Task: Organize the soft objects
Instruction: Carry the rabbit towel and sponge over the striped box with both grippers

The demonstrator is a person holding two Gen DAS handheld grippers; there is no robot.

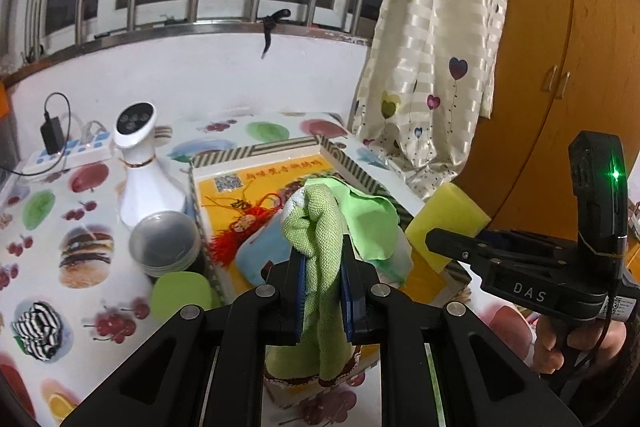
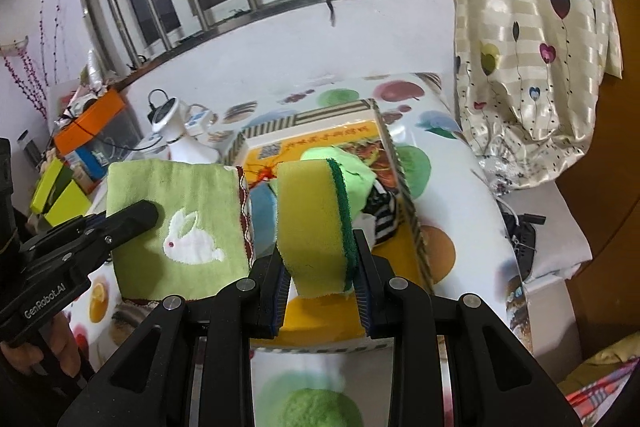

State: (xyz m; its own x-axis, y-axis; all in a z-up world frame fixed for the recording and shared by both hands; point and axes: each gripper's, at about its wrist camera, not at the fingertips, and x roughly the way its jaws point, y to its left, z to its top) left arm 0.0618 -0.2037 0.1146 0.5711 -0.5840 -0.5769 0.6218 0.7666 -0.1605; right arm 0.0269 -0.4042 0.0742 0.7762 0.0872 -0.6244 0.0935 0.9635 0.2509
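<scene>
Left wrist view: left gripper [image 1: 323, 281] clamped on a green towel [image 1: 320, 239], cloth bunched between the blue pads and hanging down below them; beyond it, a shallow box [image 1: 360, 167] with striped rim and yellow printed floor, holding a light green cloth [image 1: 368, 223], a red tassel [image 1: 236, 235] and a pale blue piece [image 1: 264, 251]; to the right, right gripper [image 1: 436, 239] pinching a yellow sponge [image 1: 448, 219] over the box's right edge, with a hand [image 1: 560, 347] wrapped round its handle; left of the box, a white bottle-shaped device [image 1: 140, 171], a round lidded container [image 1: 164, 243] and a green disc [image 1: 182, 293] on the fruit-print tablecloth [image 1: 52, 211]; near left, a black-and-white striped cloth [image 1: 38, 327]; far left, a power strip [image 1: 68, 151] with a black charger plugged in. Right wrist view: same sponge [image 2: 316, 223] gripped between the pads, yellow face towards the left, dark green scouring layer on the right, held above the box [image 2: 416, 239]; at left, towel [image 2: 180, 223] spread flat with a white rabbit stitched on it, held by the other gripper [image 2: 136, 215]; inside the box, another striped cloth [image 2: 382, 215] near the right wall; floral curtain [image 2: 532, 39] at far right.
</scene>
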